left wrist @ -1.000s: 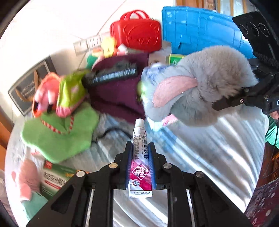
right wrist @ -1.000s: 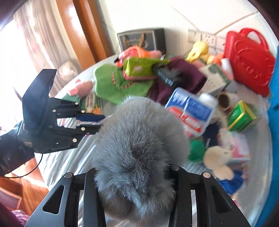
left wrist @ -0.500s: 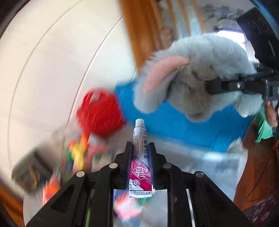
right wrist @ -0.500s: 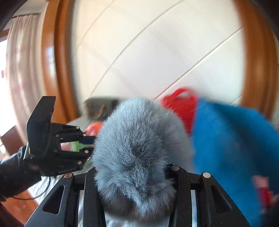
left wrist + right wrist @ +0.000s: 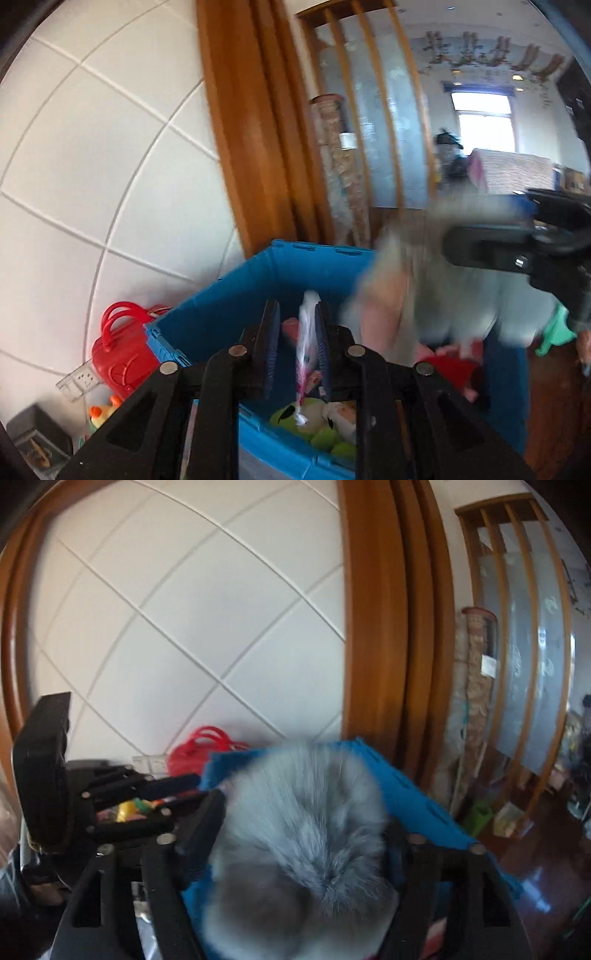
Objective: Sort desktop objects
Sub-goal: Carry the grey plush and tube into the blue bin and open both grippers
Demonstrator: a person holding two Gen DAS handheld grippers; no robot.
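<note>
My left gripper (image 5: 294,334) is open above the blue crate (image 5: 221,295). The white and pink ointment tube (image 5: 307,343) is blurred between its fingers, lying against the right pad and apart from the left one. My right gripper (image 5: 303,834) stands wide around the grey plush toy (image 5: 306,834), over the same crate (image 5: 417,797). The plush (image 5: 424,295) is blurred in the left wrist view, beside the right gripper's fingers (image 5: 491,251). Whether the right pads still press the plush is not clear.
The crate holds a green plush (image 5: 314,421) and red and pink toys (image 5: 450,362). A red toy case (image 5: 118,347) stands left of the crate by the tiled wall. A wooden door frame (image 5: 251,129) rises behind. My left gripper shows at the left in the right wrist view (image 5: 147,794).
Both grippers swung from the cluttered table to above the blue crate. The left jaws opened and the tube came loose. The right jaws spread wider around the plush.
</note>
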